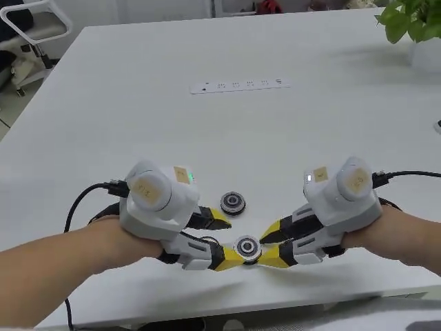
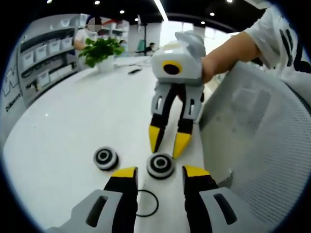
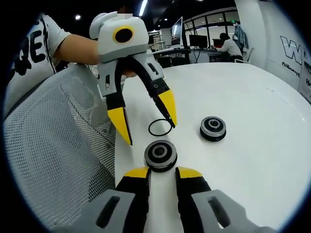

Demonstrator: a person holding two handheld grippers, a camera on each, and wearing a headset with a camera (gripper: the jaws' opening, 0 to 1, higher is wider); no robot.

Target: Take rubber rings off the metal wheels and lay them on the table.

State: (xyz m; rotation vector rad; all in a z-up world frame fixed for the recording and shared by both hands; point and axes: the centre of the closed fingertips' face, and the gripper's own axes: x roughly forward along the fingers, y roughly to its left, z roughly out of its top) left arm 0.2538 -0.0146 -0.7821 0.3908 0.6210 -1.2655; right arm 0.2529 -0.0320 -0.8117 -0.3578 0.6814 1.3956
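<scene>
Left gripper (image 1: 226, 238) and right gripper (image 2: 166, 150) faced each other across the near wheel (image 1: 247, 248) at the table (image 1: 138, 103) front edge, likely to brace it for pulling its ring. Both had jaws spread and gripped nothing, with the wheel just ahead of their tips. Count: two wheels, second wheel (image 1: 233, 203) nearby; one loose ring (image 3: 149, 129) flat under the left gripper.

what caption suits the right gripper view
Right claw and left claw, both open, flank a metal wheel; a loose rubber ring and second wheel lie on the table
</scene>
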